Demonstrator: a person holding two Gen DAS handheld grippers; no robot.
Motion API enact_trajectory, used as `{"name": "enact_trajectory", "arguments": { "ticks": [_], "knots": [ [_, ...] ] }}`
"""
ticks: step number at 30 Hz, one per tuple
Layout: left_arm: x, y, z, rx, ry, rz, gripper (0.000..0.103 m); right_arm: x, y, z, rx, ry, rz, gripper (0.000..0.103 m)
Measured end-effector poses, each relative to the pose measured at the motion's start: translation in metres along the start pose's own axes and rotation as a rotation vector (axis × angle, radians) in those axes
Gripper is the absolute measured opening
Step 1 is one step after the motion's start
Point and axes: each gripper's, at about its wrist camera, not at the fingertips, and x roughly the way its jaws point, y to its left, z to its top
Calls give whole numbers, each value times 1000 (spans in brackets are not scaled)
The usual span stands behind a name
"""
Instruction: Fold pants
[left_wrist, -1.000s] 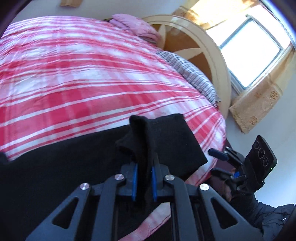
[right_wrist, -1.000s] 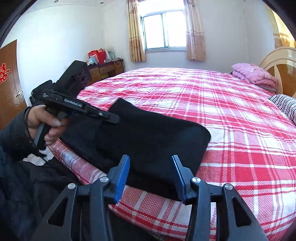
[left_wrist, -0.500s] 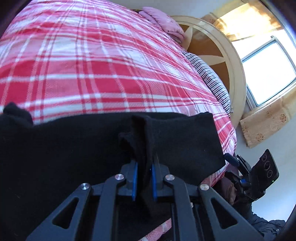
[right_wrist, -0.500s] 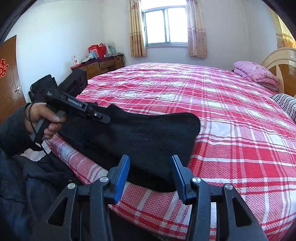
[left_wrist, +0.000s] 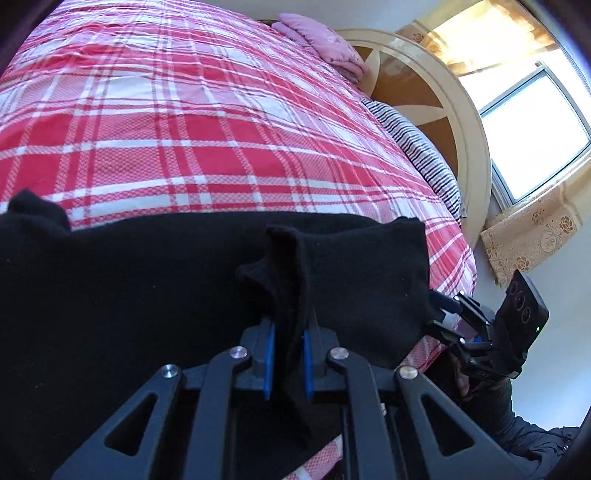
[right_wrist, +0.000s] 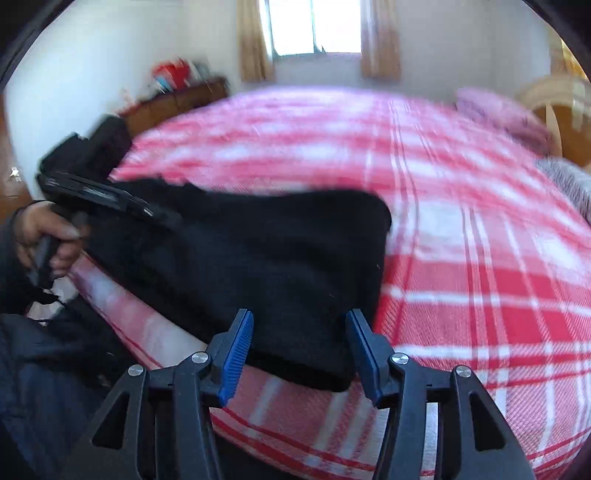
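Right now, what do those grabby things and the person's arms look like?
Each gripper, left and right, is black with triangle cut-outs, silver bolts and ribbed blue pads. A black box with round lenses sits on top of the right one. The sleeve is dark and padded.

Bright window daylight (right view motion-blurred)
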Motion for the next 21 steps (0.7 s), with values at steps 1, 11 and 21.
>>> {"name": "enact_trajectory", "arguments": {
  "ticks": [1,11,21],
  "knots": [
    [-1,-1,0,1,-7,-1,13,-3,-2,1,7,-8,13,54],
    [-28,-16,-6,132,-67,186,53,-24,-3,40,-13,-101,-21,56],
    [-12,-19,-8,209,-60,267,56,62,-47,72,193,65,7,59]
  ]
}}
